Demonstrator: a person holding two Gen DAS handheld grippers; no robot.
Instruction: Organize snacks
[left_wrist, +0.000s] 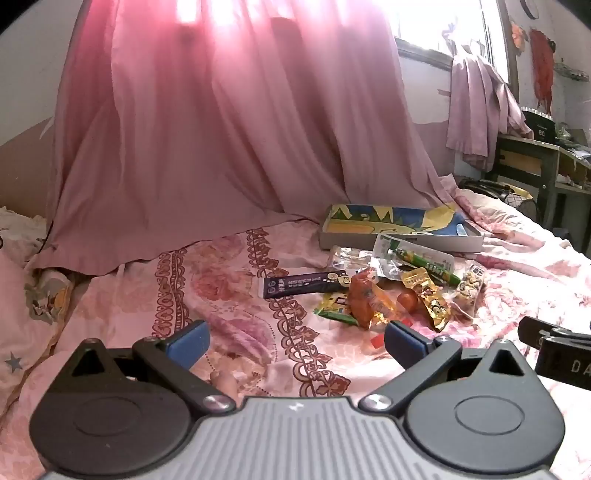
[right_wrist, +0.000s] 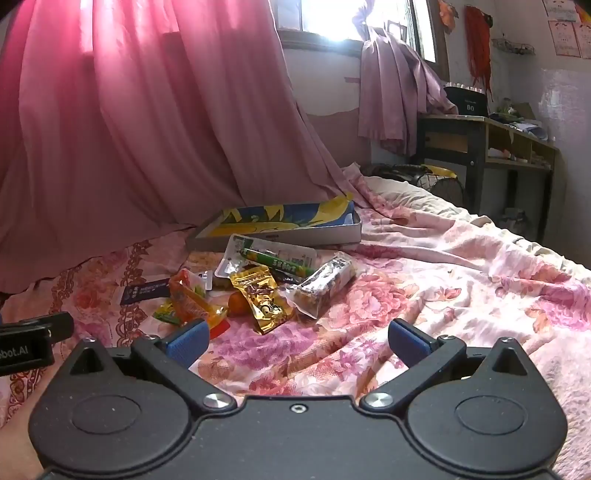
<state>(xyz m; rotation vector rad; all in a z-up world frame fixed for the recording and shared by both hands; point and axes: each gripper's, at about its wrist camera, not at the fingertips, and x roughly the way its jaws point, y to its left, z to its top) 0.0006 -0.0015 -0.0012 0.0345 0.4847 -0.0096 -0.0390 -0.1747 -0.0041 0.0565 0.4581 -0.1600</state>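
Both grippers, left gripper (left_wrist: 295, 341) and right gripper (right_wrist: 297, 341), hover with jaws spread wide and empty over the floral bedspread (right_wrist: 424, 288), snack packets (right_wrist: 258, 291) heaped just beyond them, near side of a shallow box (right_wrist: 280, 227), pink curtain (left_wrist: 207, 129) far behind.

The bed sheet (right_wrist: 443, 280) is pink with big rose flowers. The curtain (left_wrist: 207, 140) is plain pink. The flat box (right_wrist: 288, 221) is grey outside, with a blue and yellow picture inside. 1 snack bag (right_wrist: 264, 299) is shiny gold, 1 (left_wrist: 367, 301) is orange, and 1 long packet (left_wrist: 304, 284) is dark purple. The tongs' pads (right_wrist: 186, 341) are blue.
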